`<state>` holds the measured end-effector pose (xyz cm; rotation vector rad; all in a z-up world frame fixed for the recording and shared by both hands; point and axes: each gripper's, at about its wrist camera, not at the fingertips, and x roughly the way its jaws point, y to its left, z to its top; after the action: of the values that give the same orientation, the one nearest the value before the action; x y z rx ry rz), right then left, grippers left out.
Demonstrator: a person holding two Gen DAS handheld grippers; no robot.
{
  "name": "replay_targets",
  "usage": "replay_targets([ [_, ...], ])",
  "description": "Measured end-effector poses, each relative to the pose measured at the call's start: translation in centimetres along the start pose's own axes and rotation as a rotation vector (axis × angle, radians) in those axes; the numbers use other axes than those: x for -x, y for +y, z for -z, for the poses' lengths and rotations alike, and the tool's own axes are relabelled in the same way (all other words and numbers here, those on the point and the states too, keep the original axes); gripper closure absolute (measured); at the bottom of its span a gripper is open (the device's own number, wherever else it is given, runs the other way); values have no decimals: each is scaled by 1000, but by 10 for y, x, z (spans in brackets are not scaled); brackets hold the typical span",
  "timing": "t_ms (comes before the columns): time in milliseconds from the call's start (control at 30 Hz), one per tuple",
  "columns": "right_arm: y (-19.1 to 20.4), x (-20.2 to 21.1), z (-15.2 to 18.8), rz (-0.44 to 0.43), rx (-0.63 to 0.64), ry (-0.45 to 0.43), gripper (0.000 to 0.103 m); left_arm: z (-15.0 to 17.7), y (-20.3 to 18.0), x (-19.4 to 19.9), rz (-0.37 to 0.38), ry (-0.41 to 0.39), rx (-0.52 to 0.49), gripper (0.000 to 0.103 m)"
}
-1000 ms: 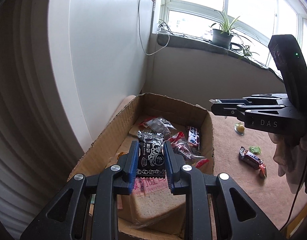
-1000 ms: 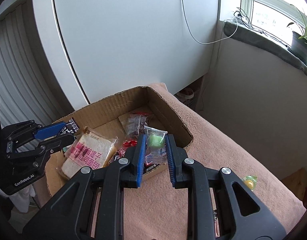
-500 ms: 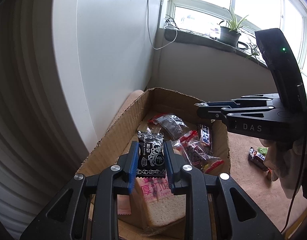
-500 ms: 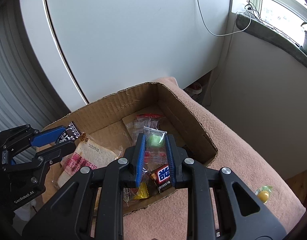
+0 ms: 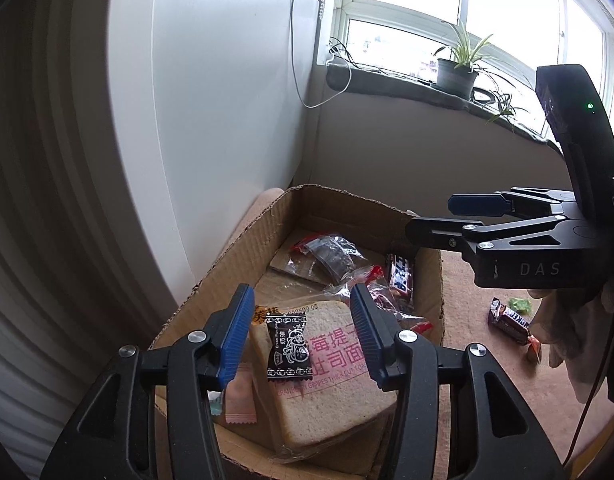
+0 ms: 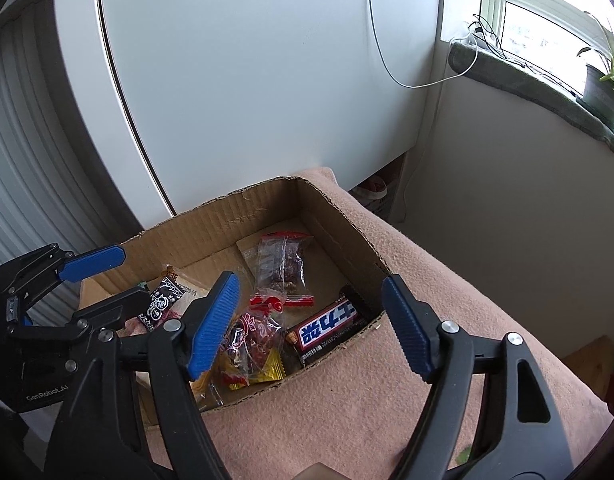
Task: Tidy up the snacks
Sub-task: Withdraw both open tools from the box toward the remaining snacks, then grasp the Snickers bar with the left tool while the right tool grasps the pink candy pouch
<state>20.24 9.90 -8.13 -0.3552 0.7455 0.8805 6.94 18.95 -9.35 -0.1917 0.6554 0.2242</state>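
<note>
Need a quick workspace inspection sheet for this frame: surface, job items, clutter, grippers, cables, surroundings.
Surface: pink blanket under the cardboard box.
Job's things: bread pack, black candy and Snickers bar in the box; another bar and green candy on the blanket.
Clutter: nothing seen.
Grippers: left gripper and right gripper over the box, jaws just opened, gripping nothing.
Cables: white cable hanging on the wall.
Surroundings: window, potted plant on the sill.
</note>
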Motion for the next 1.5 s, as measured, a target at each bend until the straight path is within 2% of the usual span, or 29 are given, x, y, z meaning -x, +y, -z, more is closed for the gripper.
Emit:
replay_targets([
  [333, -27, 71, 38, 31, -72, -81, 26, 0, -18, 23, 26, -44, -8, 54],
  [600, -62, 133, 86, 148, -155, -123, 26, 0, -41, 41, 91, -82, -16, 54],
  [833, -77, 155, 132, 222, -192, -95, 26, 10, -68, 47, 155, -75, -32, 54],
  [1133, -79, 115, 180, 178, -228, 20, 26, 21, -109, 35, 241, -22, -75, 54],
  [1333, -85, 78, 193, 150, -243, 87, 26, 27, -130, 10, 286, 48, -86, 54],
  [1500, -89, 63, 197, 122, -254, 104, 28, 28, -144, -10, 315, 98, -90, 54],
])
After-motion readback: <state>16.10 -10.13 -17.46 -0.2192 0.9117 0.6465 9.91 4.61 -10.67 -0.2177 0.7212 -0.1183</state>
